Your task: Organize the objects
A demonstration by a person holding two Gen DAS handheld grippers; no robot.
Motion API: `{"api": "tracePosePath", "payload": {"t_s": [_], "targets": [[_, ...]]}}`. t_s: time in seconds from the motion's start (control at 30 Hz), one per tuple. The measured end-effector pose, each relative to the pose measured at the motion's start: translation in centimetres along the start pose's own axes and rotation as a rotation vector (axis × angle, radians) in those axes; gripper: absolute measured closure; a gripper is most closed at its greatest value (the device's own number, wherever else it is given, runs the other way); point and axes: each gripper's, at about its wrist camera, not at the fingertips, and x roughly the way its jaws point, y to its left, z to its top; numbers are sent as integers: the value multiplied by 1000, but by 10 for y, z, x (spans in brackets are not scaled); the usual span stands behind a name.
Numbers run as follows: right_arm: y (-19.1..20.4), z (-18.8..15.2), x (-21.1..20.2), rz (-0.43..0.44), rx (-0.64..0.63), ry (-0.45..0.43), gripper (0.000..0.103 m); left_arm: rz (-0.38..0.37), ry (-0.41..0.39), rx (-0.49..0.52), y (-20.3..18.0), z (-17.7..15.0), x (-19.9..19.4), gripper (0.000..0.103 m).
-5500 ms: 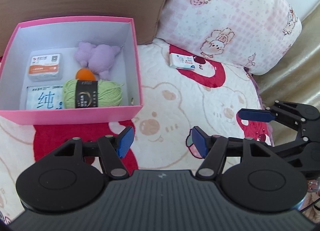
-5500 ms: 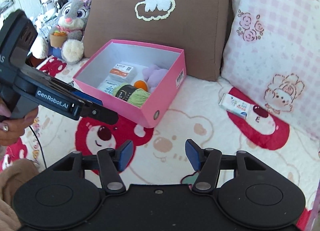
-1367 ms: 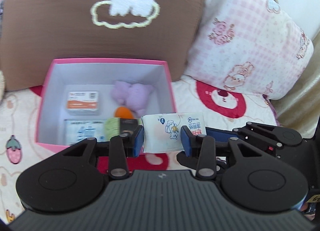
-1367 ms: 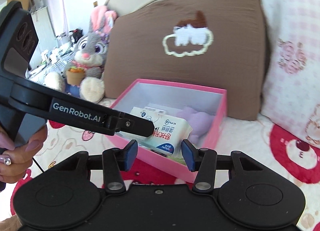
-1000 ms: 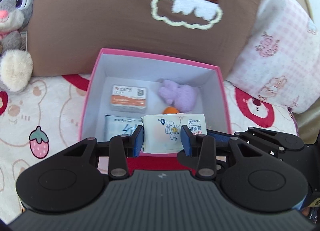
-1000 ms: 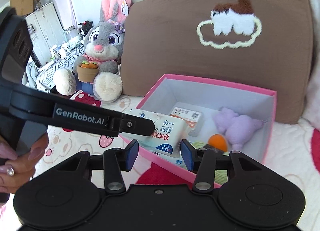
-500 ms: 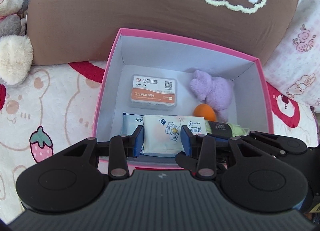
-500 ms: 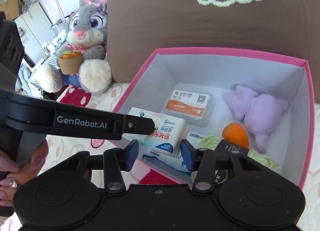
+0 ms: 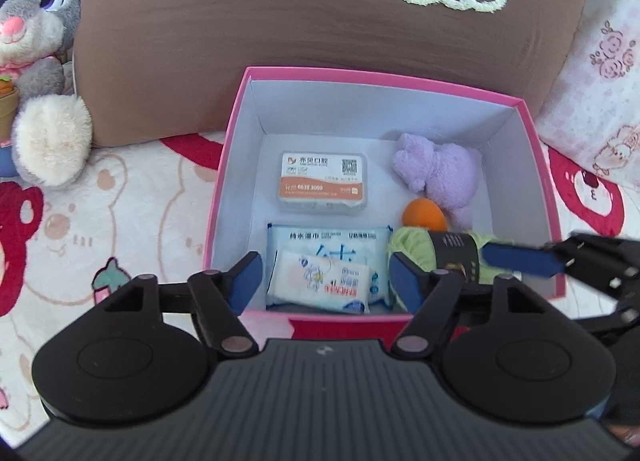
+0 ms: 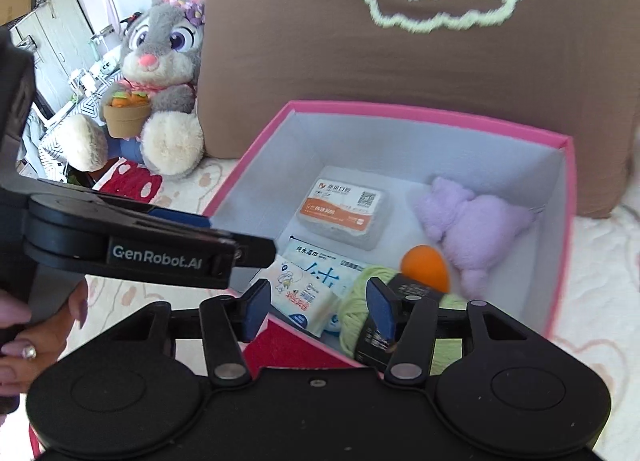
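The left claw (image 9: 324, 281) hangs over the near edge of a pink box (image 9: 384, 79), its blue jaws having just spread apart, no longer touching the small tissue pack (image 9: 320, 283) that lies between them; that pack, printed with a cartoon and red characters too small to read, rests inside the box on a larger blue wet-wipes pack (image 9: 328, 239) with big blue Chinese characters; the right claw (image 10: 316, 307) hovers at the same corner, its jaws also just widened and gripping nothing; the arm of the left tool reads "GenRobot.AI" in the right wrist view, with a hand (image 10: 24, 341) on its handle; further in the box sit a clear case (image 9: 322, 183) with an orange-and-white label and QR code, a green yarn ball (image 9: 432, 251) with a black band, an orange ball (image 9: 423, 214) and a lilac plush (image 9: 440, 171); behind stand a brown cushion (image 9: 280, 9) with a stitched cloud and a grey rabbit toy (image 9: 36, 29).
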Motion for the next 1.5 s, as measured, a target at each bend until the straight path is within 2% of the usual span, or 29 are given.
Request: {"api": "tracePosePath", "payload": {"t_s": [0.1, 0.33, 0.5, 0.7, 1.03, 1.23, 1.5], "targets": [[1, -2, -38, -48, -31, -29, 42, 14, -1, 18, -7, -7, -22, 24], [2, -16, -111, -97, 21, -65, 38, 100, -7, 101, -36, -26, -76, 6], [9, -31, -153, -127, 46, -85, 32, 114, 9, 110, -48, -42, -107, 5], [15, -56, -191, -172, 105, -106, 16, 97, 29, 128, -63, -68, -137, 5], [11, -95, -212, -264, 228, -42, 15, 45, 17, 135, -78, -103, -170, 5], [12, -109, -216, -306, 227, -27, 15, 31, 21, 114, -77, -115, -175, 5], [17, -114, -219, -318, 203, -18, 15, 34, 25, 120, -78, -118, -174, 5]]}}
